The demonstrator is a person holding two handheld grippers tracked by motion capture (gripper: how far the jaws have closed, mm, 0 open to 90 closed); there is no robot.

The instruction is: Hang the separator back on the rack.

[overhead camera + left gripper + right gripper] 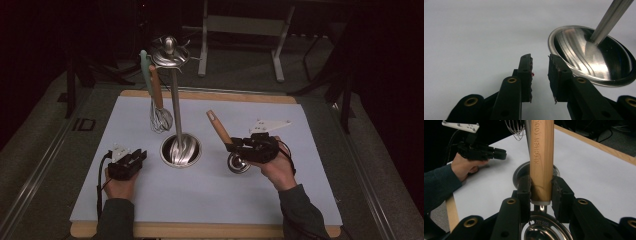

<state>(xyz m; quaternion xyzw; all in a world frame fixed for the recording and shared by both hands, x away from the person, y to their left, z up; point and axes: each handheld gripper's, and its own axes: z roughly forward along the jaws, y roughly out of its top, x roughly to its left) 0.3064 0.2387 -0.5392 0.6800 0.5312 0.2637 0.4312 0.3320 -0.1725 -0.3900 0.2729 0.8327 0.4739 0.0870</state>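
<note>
We see the right gripper (234, 146) clamped on the wooden handle of a ladle (541, 157), its two pads pressed flat against opposite sides of the handle near its lower end, just above the metal neck. In the right gripper view the handle rises straight up between the jaws toward 12 o'clock, and the steel bowl of the ladle hangs below them at 6 o'clock. In the high view the handle tilts toward 11 o'clock from the gripper, with the bowl at about 6 o'clock of the jaw tips, close over the white mat (280, 190).

Our left gripper (540, 75) rests on the mat with its jaws at a middling gap and nothing between them. The round steel base of the utensil stand (599, 60) lies just beyond its tips at about 2 o'clock. A whisk (160, 117) hangs from the stand's top.
</note>
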